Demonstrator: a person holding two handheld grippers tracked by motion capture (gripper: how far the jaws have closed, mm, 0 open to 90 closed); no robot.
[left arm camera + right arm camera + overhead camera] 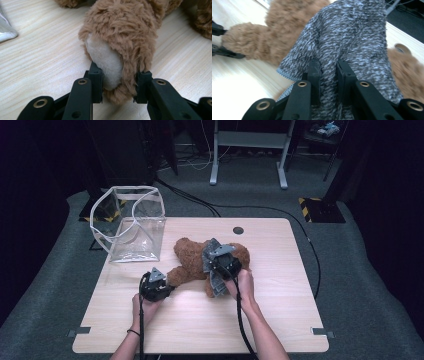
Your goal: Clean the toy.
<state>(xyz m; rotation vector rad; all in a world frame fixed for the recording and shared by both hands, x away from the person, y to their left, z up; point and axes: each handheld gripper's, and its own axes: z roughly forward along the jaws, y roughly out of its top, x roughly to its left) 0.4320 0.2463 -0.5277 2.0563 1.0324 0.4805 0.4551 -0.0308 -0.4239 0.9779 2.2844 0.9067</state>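
Left gripper (117,86) clamps teddy bear (120,37) paw; right gripper (328,75) pinches grey garment (352,37) over bear.

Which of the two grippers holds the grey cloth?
The right gripper: it pinches the grey cloth, while the left gripper clamps the teddy bear's paw.

Grey carpet (370,285), dark room, white desk frame (248,150)

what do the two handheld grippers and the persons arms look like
Both the left gripper and the right gripper are compact black units, each topped by a grey three-cornered plate and trailing a black cable back along the forearm. Their jaws are black bars with brass-coloured rivets. The forearms are bare, with no sleeves; a thin dark band circles the left wrist.
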